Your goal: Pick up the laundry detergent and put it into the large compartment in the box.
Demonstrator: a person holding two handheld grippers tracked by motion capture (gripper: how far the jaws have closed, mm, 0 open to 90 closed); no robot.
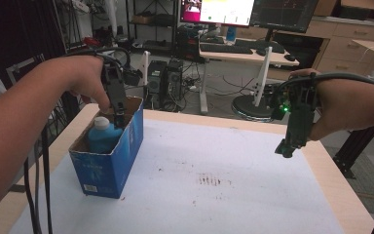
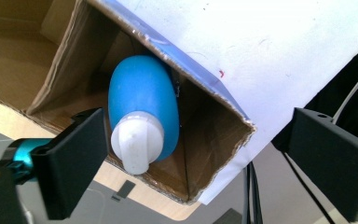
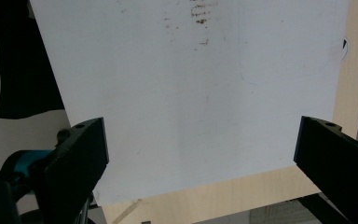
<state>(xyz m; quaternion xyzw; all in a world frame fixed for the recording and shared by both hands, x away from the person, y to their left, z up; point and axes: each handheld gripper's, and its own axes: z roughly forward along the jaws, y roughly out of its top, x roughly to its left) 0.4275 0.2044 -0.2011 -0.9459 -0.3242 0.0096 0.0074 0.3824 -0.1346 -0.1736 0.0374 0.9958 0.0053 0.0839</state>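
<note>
**Blue bottle in open carton, left tongs poised above it**

Blue plastic bottle [image 2: 142, 105] with a white cap [image 2: 137, 142] sits inside a blue cardboard box [image 1: 108, 163], at the left of the high view. The box is open-topped, with bare brown cardboard inside, and stands on the white sheet covering the desk [image 1: 233, 195]. In the left gripper view the bottle leans against a box wall, cap toward the camera.

Left tongs [image 1: 118, 113]: over the box mouth, reaching down beside the cap in the high view. Jaws stand wide apart in the left gripper view, holding nothing; the cap lies just beside one jaw, contact not confirmed.

Right tongs [image 1: 288, 146]: held in the air at the right of the high view, above the desk edge. Jaws wide, nothing between them; below them is bare sheet with some brown smudges.

Handling judgement: the bottle looks rigid with a smooth, rounded body, likely slippery; fill level unknown, so weight uncertain. The neck just under the cap, or the cap itself, seems the surest hold. The box walls are thin and may shift or tip if nudged; the right tongs could steady it.
</note>
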